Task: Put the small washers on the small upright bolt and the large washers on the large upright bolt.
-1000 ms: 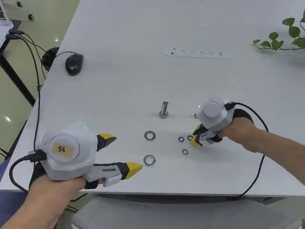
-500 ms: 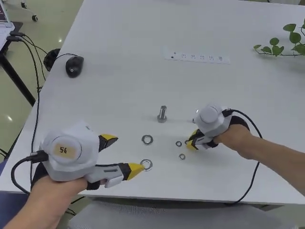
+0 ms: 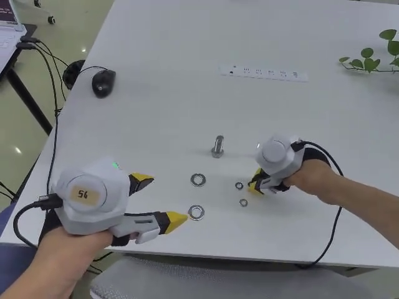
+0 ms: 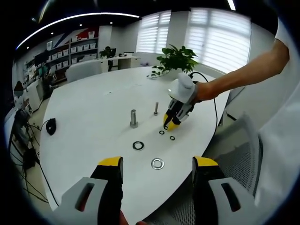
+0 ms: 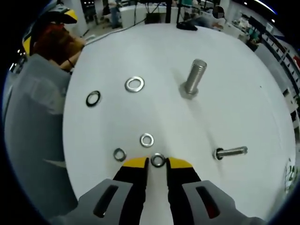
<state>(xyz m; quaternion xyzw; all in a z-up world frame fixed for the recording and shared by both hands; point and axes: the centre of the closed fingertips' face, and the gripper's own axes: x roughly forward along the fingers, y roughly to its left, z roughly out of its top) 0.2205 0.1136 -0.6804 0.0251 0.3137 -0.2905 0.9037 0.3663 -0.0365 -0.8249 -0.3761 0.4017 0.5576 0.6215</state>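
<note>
Nothing on the bench [image 3: 156, 93] has shifted since a second ago, and both grippers stay low by its near edge. Left gripper [image 3: 159, 199]: jaws wide open, empty. Right gripper [image 5: 158, 165]: jaws narrowed to a slim gap; whether they pinch cannot be told. Large bolt [image 3: 217, 146] and small bolt [image 4: 156, 108] stand upright farther in. Large washer [image 3: 196, 212] lies just ahead of the left jaws, second large washer [image 3: 198, 180] beyond it. Small washer [image 5: 158, 160] sits between the right tips, two loose small washers [image 3: 239, 185] beside them.
</note>
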